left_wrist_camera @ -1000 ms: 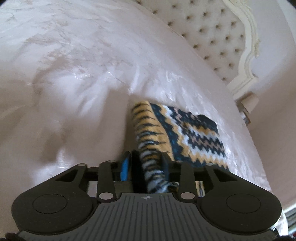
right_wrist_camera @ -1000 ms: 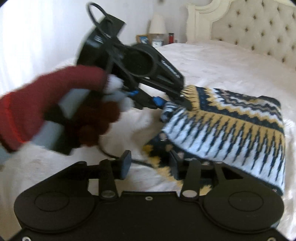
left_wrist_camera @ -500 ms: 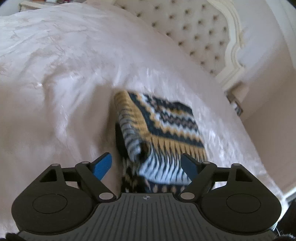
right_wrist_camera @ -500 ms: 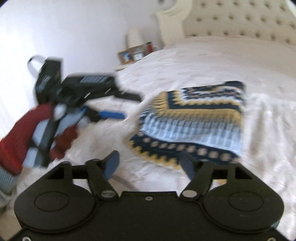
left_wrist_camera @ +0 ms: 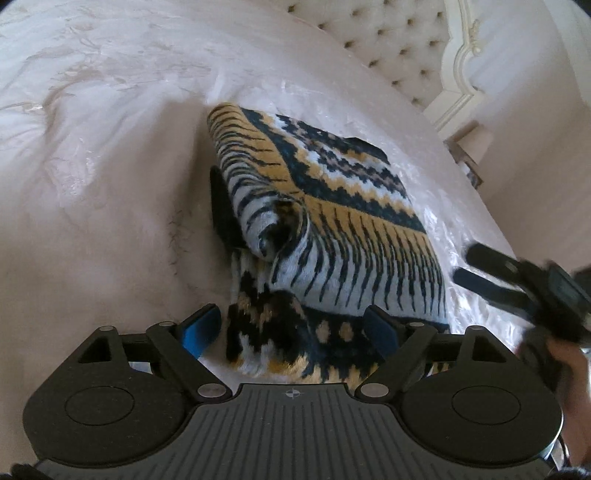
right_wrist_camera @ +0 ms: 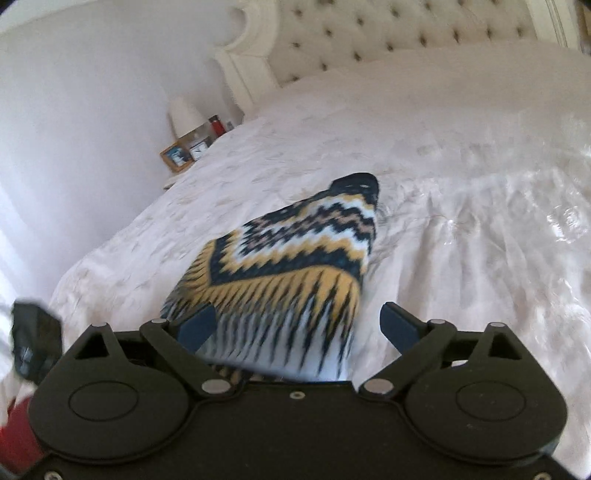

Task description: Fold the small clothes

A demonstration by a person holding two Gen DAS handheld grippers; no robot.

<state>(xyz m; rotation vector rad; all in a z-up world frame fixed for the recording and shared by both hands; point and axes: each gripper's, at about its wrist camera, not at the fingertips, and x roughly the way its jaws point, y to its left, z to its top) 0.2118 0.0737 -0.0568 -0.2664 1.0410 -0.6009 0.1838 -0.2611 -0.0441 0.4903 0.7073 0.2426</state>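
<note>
A pale, wrinkled bedspread covers the bed below a cream tufted headboard; at the bed's far corner, a white lamp, framed photo and red bottle

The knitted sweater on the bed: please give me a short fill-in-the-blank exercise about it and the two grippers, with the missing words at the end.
1. The folded sweater lies on a white ____.
2. The left gripper has its jaws opening, and its pads are coloured ____.
3. Behind the bed stands a tufted ____.
4. The right gripper grips ____; its jaws are opening.

Missing words: bed; blue; headboard; nothing
</note>
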